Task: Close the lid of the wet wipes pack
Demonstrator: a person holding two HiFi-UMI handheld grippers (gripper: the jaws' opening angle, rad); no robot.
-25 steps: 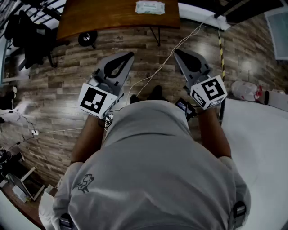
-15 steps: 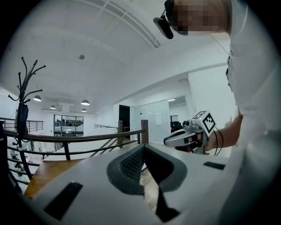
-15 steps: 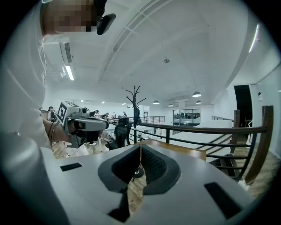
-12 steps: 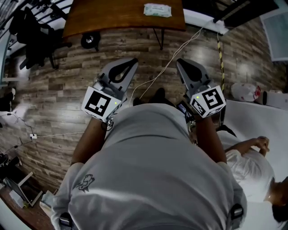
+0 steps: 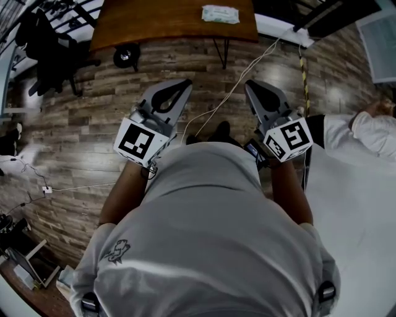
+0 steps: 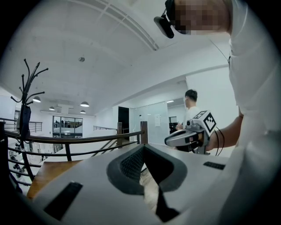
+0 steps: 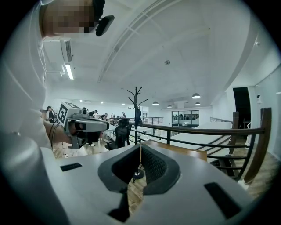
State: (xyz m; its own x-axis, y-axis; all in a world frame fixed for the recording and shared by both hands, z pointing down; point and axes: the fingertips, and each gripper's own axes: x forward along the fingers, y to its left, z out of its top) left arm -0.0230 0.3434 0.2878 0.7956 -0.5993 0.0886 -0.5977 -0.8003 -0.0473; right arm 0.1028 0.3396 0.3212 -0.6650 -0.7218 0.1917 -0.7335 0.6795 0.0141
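**Wipes pack well apart from both shut claws**

The wet wipes pack (image 5: 221,13) lay flat on the brown wooden table (image 5: 154,25) at twelve o'clock from the person, near the table's right end. Its pale green label carried print too small to read, and whether its lid was up or down could not be told.

Both claws pointed toward the table above the plank floor (image 5: 80,124), well short of it. The left claw (image 5: 184,84), at eleven o'clock, had its jaws together with nothing between them. The right claw (image 5: 250,86), at one o'clock, was likewise pressed together and empty. Each carried a marker cube (image 5: 139,140) with a black-and-white square pattern and no letters.

A white cable (image 5: 229,93) ran across the floor between the claws. Another person's white sleeve (image 5: 352,133) reached in at three o'clock.
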